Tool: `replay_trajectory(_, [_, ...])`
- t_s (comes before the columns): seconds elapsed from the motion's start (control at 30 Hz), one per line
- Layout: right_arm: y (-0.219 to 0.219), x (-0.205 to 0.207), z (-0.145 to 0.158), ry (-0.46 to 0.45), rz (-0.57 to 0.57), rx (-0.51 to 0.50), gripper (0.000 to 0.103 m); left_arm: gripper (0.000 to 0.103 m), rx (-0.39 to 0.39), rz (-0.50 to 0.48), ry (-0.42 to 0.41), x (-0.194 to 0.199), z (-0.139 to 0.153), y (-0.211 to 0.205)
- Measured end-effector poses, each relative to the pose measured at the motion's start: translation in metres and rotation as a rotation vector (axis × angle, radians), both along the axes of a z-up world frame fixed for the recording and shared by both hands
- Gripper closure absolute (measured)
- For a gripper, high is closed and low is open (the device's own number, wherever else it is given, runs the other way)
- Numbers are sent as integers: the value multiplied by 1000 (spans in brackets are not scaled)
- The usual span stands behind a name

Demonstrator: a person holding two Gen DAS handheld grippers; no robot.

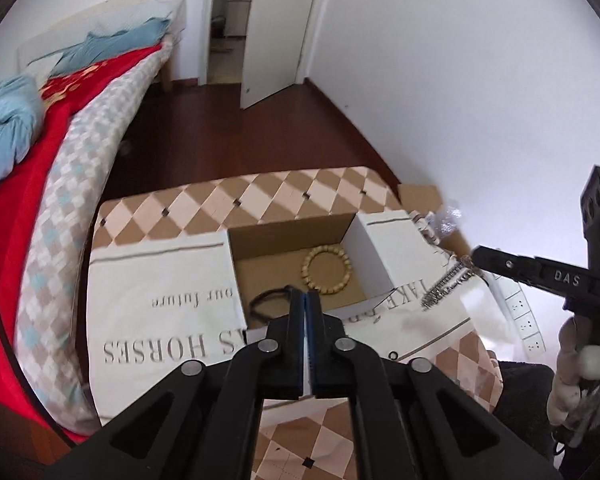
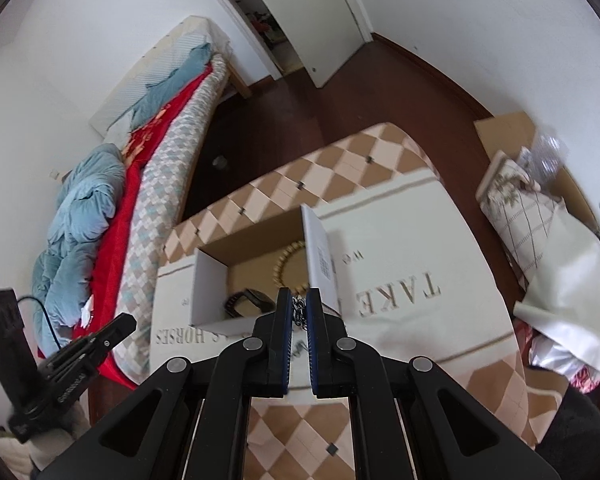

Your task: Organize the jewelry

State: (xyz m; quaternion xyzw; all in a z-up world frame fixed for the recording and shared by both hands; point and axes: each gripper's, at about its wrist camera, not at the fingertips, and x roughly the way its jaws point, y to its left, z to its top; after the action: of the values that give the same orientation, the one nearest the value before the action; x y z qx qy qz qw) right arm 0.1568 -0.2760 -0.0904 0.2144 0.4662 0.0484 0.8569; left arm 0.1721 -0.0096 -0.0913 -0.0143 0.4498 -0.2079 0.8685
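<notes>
Left gripper (image 1: 306, 300) tilted down, jaws closed, empty

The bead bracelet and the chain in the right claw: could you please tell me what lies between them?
The white box wall, as the left wrist view shows: bracelet inside it, chain hanging outside from the right claw.

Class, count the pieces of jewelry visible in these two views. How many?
3. A bead bracelet and a dark band lie inside the box; a metal chain hangs from the right gripper. Others may be hidden.
</notes>
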Motion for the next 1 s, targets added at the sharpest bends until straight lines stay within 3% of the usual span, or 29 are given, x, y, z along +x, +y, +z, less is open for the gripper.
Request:
replay_trajectory(0.03, [2,2,2,-7,3,-3,96,97,9,-14,9,1,-5,0])
replay_trajectory(0.1, [7,5,5,-14,12,-5,96,74,49,-9,56,4,-23,-1])
replay_trajectory(0.13, [8,5,5,-14,15,-5,96,47,66,0,78,2,-35,0])
replay_trajectory(0.17, [9,5,4,-13,17,-7,96,40,71,3,94,0,-46,0])
replay_trajectory(0.23, [12,4,1,-6,22,-6,96,40,83,-2,128,-5,-71,-3])
replay_trajectory(0.37, [11,0,-10,21,20,-7,96,40,179,-58,171,-12,-118,-21])
replay_trajectory(0.43, [8,-1,-16,35,13,-10,97,41,226,-75,197,-11,-139,-28])
replay_trajectory(0.5, [5,-3,-21,45,5,-9,97,53,250,-84,202,-10,-153,-32])
replay_trajectory(0.57, [2,-4,-23,51,-3,-12,97,92,282,-81,204,-9,-162,-34])
replay_trajectory(0.6, [0,-5,-24,55,-7,-13,98,100,281,-84,185,-9,-162,-35])
replay_trajectory(0.77, [-4,-6,-28,62,-11,-15,98,103,217,-63,173,-10,-153,-29])
replay_trajectory(0.87, [-3,-6,-25,56,-7,-12,98,103,161,-34,141,-11,-127,-22])
replay_trajectory(1.0, [0,-4,-14,33,9,0,98,103,93,-25,50,-12,-72,-14])
